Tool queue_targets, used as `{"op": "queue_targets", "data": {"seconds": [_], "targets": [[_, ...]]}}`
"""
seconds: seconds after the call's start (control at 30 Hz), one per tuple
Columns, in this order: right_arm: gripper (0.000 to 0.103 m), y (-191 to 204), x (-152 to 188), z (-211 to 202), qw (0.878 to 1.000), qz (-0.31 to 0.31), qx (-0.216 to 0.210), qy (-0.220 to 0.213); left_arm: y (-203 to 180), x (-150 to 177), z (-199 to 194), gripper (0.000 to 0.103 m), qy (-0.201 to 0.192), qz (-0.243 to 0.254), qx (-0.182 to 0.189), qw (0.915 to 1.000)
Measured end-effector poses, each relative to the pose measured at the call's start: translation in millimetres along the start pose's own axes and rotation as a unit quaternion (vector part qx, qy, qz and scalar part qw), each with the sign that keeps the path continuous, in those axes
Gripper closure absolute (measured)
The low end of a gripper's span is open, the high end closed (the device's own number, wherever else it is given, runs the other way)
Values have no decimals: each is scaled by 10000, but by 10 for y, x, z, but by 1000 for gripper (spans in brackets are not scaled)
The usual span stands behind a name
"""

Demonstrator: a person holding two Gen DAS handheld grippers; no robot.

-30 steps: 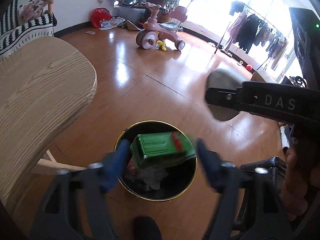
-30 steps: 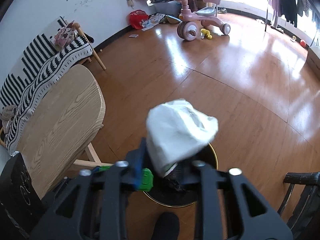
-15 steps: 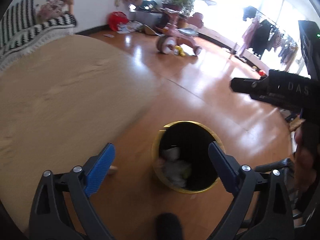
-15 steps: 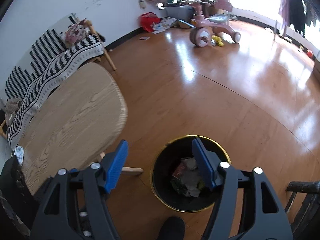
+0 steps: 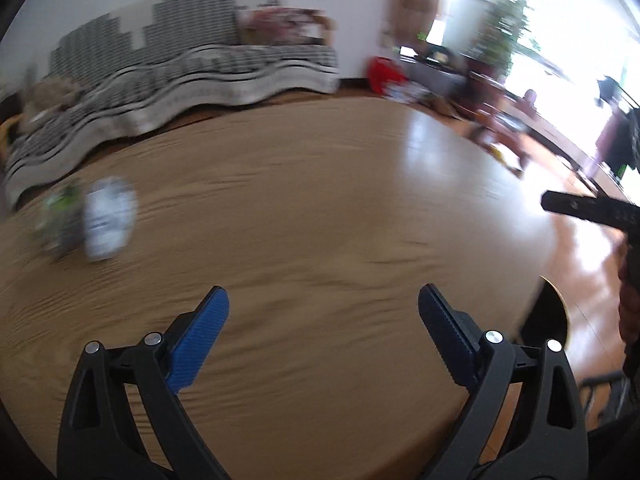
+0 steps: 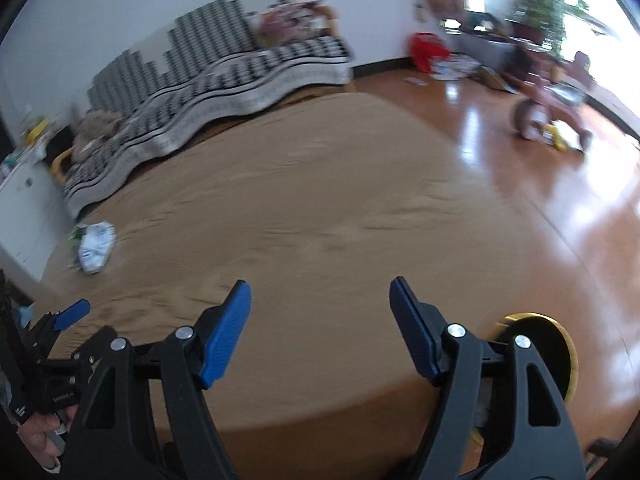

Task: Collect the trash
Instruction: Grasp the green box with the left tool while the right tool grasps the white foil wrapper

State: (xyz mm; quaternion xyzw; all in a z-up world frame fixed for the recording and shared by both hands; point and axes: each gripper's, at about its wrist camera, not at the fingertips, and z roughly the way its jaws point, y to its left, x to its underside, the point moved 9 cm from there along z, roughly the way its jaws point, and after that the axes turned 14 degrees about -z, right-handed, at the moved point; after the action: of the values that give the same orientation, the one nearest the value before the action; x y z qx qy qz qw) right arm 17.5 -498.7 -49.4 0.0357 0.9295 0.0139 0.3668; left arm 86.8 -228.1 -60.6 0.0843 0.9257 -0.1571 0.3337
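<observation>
Both the left gripper (image 5: 322,312) and right gripper (image 6: 320,304) hover level over a wooden table (image 5: 300,220), fingers spread wide, empty. Crumpled wrapper (image 6: 94,246) lettering is unreadable.

A lived-in home living room: a sofa (image 6: 208,92) draped in a black-and-white striped throw (image 5: 192,76) stands against a white wall, a round wooden table (image 6: 320,216) sits on glossy wood flooring (image 6: 560,184), a child's pink ride-on trike (image 6: 548,112) is parked near potted plants (image 5: 500,36) by a bright window, and clothes (image 5: 624,136) hang on a rack.
</observation>
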Motion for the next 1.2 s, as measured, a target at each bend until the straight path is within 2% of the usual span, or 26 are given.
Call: {"op": "queue_targets", "data": {"seconds": [0.1, 0.17, 0.3, 0.4, 0.53, 0.83, 0.93, 1.03, 1.1, 1.2], "targets": [[33, 609, -225, 182, 9992, -247, -313, -73, 543, -168, -121, 10, -152, -334, -219, 9991], [34, 1092, -366, 306, 9972, -491, -542, -126, 945, -294, -212, 10, -353, -417, -515, 9972], [34, 1890, -539, 573, 9926, -688, -988, -172, 1617, -507, -320, 10, -713, -532, -1141, 9895], [34, 2396, -606, 813, 9887, -900, -1197, -88, 1968, -679, -294, 10, -894, -602, -1431, 9838], [36, 2865, -656, 1095, 9851, -1111, -1314, -15, 2223, -843, -129, 10, -923, -554, -1546, 9821], [37, 3327, -697, 1495, 9797, -1232, -1574, 163, 2305, -1105, 411, 11, -936, 45, -1672, 9815], [38, 3410, -711, 1587, 9785, -1292, -1596, 200, 2371, -1124, 514, 24, -848, 49, -1613, 9833], [38, 3424, -740, 1636, 9779, -1338, -1596, 193, 2432, -1139, 553, 43, -792, 8, -1540, 9849], [38, 3450, -761, 1690, 9779, -1302, -1625, 203, 2462, -1149, 541, 66, -814, 7, -1556, 9845], [38, 3503, -775, 1752, 9780, -1327, -1597, 196, 2479, -1167, 490, 94, -871, 1, -1608, 9831]]}}
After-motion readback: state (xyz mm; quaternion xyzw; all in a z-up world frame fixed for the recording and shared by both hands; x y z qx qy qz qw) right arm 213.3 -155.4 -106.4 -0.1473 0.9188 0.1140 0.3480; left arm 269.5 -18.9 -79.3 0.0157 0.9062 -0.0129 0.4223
